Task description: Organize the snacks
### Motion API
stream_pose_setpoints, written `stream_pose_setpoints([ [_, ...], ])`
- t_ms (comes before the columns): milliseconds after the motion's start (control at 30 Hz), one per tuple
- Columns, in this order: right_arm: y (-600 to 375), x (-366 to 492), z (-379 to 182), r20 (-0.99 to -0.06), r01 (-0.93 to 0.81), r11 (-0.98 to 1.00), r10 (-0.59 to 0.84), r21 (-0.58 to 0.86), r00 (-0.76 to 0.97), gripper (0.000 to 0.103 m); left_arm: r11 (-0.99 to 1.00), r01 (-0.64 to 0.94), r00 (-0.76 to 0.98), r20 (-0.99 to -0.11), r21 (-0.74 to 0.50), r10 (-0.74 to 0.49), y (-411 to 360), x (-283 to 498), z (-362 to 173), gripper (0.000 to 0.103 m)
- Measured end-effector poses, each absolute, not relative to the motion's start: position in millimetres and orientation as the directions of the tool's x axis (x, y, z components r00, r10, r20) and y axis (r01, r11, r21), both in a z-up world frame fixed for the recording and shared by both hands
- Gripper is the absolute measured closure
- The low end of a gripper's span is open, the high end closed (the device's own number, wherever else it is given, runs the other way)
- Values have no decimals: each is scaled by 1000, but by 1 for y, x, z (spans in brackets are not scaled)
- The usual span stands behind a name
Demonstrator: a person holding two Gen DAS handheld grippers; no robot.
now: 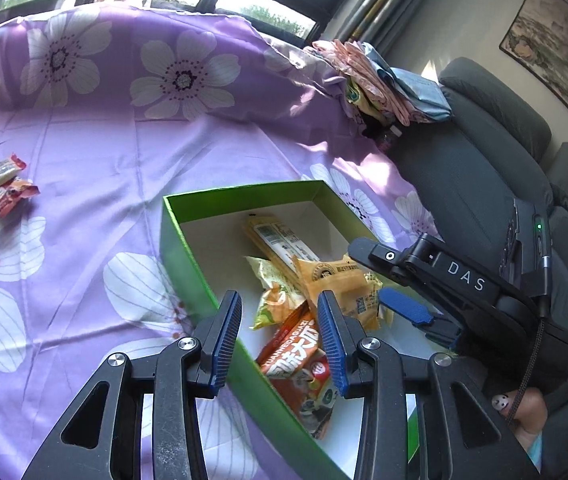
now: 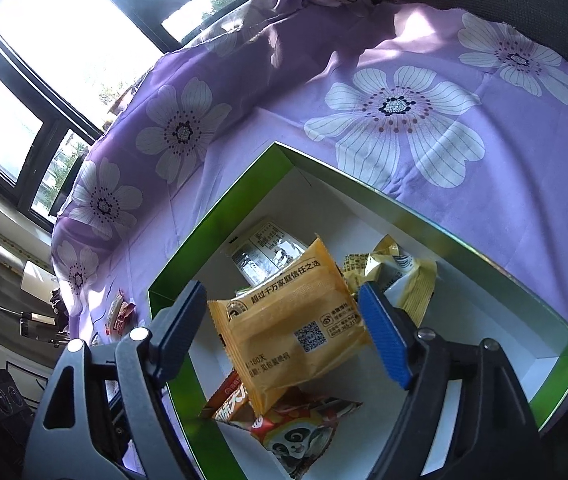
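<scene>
A green box [image 1: 188, 252] with a white inside lies on the purple flowered cloth and holds several snack packets. My left gripper [image 1: 280, 336] is open and empty over the box's near left wall, above an orange-red packet [image 1: 299, 356]. My right gripper [image 2: 284, 332] is open just above a yellow-orange packet [image 2: 284, 332] that lies on the pile in the box [image 2: 220, 220]; the packet sits between the fingers, which do not press it. The right gripper also shows in the left wrist view [image 1: 387, 284]. Two small red packets [image 1: 0, 186] lie on the cloth at far left.
A stack of folded cloths [image 1: 379, 76] sits at the back right on the cloth. A grey sofa [image 1: 483, 152] runs along the right. Windows [image 2: 64, 40] are behind. The red packets also show in the right wrist view [image 2: 118, 314].
</scene>
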State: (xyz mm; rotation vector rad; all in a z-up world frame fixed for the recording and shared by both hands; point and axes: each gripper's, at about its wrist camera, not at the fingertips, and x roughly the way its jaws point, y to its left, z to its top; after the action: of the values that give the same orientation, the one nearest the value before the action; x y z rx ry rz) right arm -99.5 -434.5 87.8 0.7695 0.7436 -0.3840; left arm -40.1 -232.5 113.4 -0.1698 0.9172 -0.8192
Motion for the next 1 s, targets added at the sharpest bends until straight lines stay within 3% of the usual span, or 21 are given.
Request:
stream_pose_setpoints([
  [133, -425, -100, 100, -699, 561, 703, -126, 437, 703, 18, 705, 512, 379, -607, -491, -698, -189, -34, 119, 56],
  [367, -395, -86, 113, -666, 510, 792, -183, 336, 723, 10, 786, 378, 496, -611, -488, -618, -100, -23, 118, 50],
  [533, -369, -70, 113, -670, 477, 853, -229, 211, 706, 8, 829, 268, 584, -601, -491, -545, -36, -15, 112, 32],
  [767, -339, -58, 109, -676, 432, 901, -295, 39, 676, 8, 872, 83, 671, -620, -482, -407, 43, 0, 92, 31],
  [1000, -286, -33, 109, -700, 276, 960, -162, 53, 696, 7, 909, -68, 759, -613, -411, -220, 110, -6, 105, 27],
])
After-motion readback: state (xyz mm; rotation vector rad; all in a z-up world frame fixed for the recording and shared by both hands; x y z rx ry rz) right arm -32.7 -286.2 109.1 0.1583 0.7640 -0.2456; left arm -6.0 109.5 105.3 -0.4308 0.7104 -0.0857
